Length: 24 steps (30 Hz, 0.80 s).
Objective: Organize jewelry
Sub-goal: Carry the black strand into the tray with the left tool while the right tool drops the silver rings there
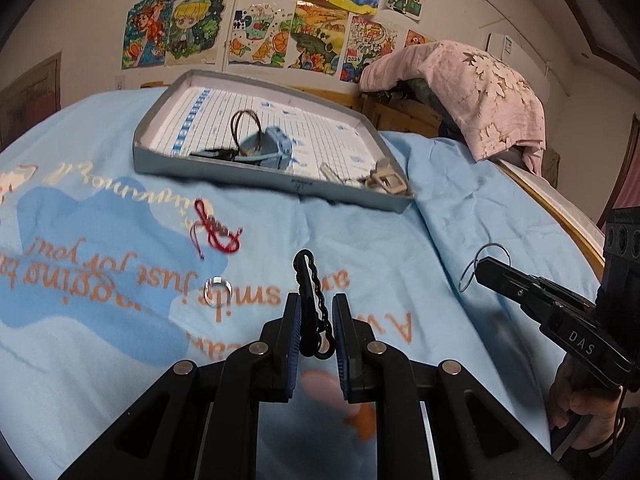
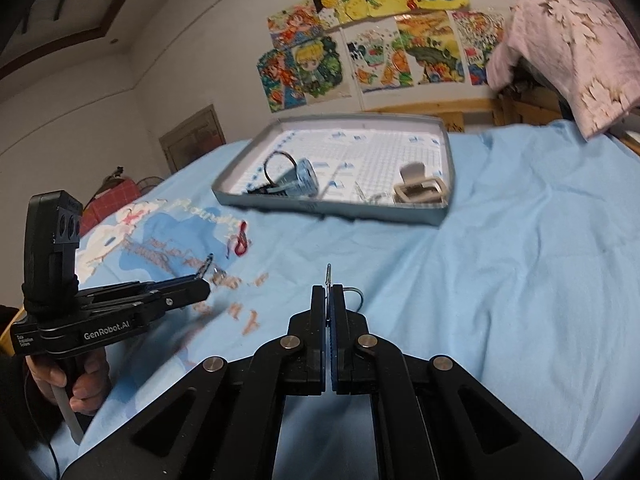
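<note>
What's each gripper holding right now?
Left gripper: shut on black chain clasp.
Right gripper: shut on thin silver wire ring.

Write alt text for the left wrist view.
The left claw grips a black chain clasp above a light blue bedsheet; the right claw holds a thin wire ring. Beyond lie a red cord, a clear ring and a grey tray of trinkets.

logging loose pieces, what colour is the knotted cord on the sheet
Red; the knotted cord shows best in the left wrist view.
</note>
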Each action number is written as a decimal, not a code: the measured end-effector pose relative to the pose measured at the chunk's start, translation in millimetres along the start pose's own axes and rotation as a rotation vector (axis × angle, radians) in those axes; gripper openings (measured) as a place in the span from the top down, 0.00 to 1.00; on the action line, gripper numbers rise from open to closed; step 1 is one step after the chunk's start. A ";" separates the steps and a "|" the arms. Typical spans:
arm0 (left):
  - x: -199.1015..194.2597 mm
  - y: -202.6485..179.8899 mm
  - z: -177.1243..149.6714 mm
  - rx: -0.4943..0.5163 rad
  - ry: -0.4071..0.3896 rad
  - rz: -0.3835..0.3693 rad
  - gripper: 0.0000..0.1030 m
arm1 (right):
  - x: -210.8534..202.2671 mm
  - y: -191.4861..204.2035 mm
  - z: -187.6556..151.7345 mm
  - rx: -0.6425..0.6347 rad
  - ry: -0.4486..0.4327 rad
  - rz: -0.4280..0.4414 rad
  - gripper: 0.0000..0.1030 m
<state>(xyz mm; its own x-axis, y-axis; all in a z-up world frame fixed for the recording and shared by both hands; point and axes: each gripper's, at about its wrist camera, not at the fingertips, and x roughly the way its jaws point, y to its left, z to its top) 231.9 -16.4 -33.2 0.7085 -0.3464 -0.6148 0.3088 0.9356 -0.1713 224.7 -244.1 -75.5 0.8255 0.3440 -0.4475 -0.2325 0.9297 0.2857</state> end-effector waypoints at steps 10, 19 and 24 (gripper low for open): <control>23.1 23.8 82.5 -0.024 -0.104 0.117 0.86 | 51.9 4.9 91.3 -0.073 -0.106 0.059 0.98; 73.9 77.6 146.0 -0.099 -0.138 0.227 0.86 | 137.1 2.2 116.5 -0.012 -0.091 0.102 0.98; 101.6 87.3 149.3 -0.075 -0.077 0.277 0.85 | 166.4 -6.0 103.6 0.002 -0.018 0.059 0.98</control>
<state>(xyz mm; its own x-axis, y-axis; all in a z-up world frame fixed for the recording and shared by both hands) 425.5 19.8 4.3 0.8063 -0.0790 -0.5862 0.0512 0.9966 -0.0639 416.7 -206.1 -63.9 0.8196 0.3958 -0.4143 -0.2803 0.9076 0.3125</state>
